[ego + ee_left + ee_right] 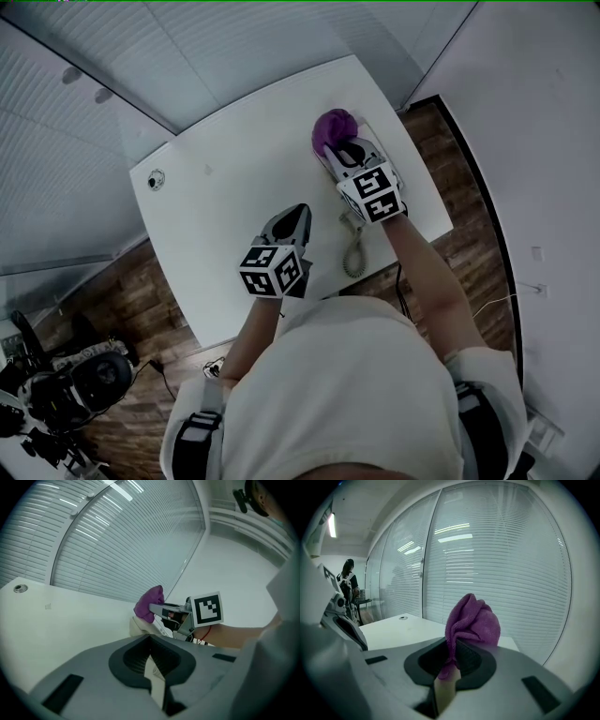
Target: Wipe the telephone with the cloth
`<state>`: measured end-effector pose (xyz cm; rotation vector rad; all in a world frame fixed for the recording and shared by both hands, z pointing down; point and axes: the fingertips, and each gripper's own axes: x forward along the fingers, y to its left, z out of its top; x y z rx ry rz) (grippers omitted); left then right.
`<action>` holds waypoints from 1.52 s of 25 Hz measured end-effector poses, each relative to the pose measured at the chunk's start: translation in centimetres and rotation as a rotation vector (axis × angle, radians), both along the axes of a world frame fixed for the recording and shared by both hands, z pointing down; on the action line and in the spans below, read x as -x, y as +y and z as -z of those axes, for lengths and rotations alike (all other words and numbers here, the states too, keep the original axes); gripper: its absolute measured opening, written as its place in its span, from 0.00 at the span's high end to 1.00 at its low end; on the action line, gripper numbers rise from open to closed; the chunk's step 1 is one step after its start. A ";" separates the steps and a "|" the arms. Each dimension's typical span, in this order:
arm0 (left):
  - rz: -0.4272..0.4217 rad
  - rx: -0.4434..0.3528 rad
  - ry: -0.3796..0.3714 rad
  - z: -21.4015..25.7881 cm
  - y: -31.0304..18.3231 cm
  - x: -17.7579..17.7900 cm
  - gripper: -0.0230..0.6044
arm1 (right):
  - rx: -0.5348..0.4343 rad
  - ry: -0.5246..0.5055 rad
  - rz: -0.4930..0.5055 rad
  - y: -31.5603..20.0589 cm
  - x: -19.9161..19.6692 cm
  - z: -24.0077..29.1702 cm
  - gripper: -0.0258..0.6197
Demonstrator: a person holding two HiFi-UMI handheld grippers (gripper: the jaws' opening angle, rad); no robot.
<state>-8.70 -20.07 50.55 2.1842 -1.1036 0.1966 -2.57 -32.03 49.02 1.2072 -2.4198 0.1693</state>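
The right gripper (445, 682) is clamped on a bunched purple cloth (471, 619), whose lower fold is pinched between the jaws while the rest puffs up above them. In the head view this gripper (343, 150) reaches toward 12 o'clock, with the cloth (334, 128) at its tip over the far end of the cream telephone (377, 150). Whether the cloth presses on the telephone or hangs just above it cannot be told. The left gripper (151, 666) is closed with nothing between its jaws, and sits at about 8 o'clock from the right one, over bare white table (225, 187) and well apart from the telephone. The telephone lies near the table's 3 o'clock edge, its coiled cord (353, 251) trailing toward 6 o'clock. As I judge it, the cloth is fetched and brought to the telephone, and the wiping is only at its start, with the near end and the cord left to do.
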 end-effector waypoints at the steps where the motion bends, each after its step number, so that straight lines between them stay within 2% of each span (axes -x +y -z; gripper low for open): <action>1: 0.000 0.001 -0.002 -0.1 0.1 -0.1 0.93 | 0.007 0.000 -0.001 0.0 -0.1 -0.3 0.89; 13: -0.024 0.004 -0.002 -0.3 0.4 -1.8 0.93 | 0.057 0.000 0.000 1.2 -0.8 -2.5 0.89; 38: -0.075 0.005 0.002 -0.4 2.8 -3.2 0.93 | 0.087 -0.037 -0.058 6.5 -3.2 -3.6 0.89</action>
